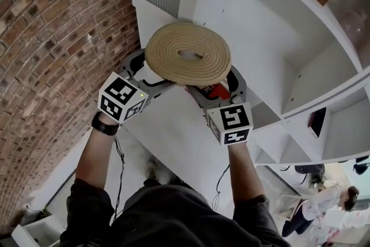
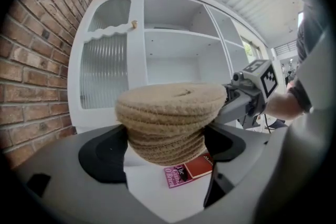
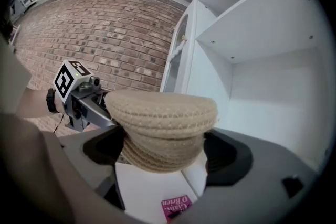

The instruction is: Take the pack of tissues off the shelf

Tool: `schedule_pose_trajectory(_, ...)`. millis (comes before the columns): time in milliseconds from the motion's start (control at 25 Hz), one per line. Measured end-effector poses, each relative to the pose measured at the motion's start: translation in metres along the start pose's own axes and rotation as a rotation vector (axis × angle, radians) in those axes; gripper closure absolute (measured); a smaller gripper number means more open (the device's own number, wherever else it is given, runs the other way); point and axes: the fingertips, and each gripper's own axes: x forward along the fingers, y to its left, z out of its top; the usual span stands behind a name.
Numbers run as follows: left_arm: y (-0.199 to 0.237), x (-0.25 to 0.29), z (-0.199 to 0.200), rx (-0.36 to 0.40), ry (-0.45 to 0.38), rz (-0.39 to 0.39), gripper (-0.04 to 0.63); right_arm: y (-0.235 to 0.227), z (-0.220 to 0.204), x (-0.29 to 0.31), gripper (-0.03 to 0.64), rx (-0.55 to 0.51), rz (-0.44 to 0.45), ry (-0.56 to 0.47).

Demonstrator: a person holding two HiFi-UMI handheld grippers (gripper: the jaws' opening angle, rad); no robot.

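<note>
Jaws of the left gripper (image 2: 165, 152) and right gripper (image 3: 163, 153) are clamping the round woven tissue holder (image 1: 188, 54) from opposite sides at frame centre, clear of the white shelf unit (image 1: 272, 37) at upper right. Removal looks nearly done; next, keeping it level while finding a resting place.

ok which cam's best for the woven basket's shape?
Left gripper view: the woven basket shows side-on and centred, with a wide lid over a tapering body. The right gripper view gives a similar side profile but shows less of the body. The head view shows only its round coiled top.
</note>
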Motion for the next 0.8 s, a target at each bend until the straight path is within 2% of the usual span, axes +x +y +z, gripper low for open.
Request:
schedule_pose_trajectory(280, 0.034, -0.040, -0.037, -0.030, 0.030, 0.122, 0.133, 0.048, -0.010, 0.042, 0.137, -0.022, 0.129, 0.016)
schedule_pose_trajectory(800, 0.091, -0.073, -0.164, -0.152, 0.125, 0.299, 0.133, 0.127, -0.084, 0.140, 0.137, -0.032, 0.341, 0.040)
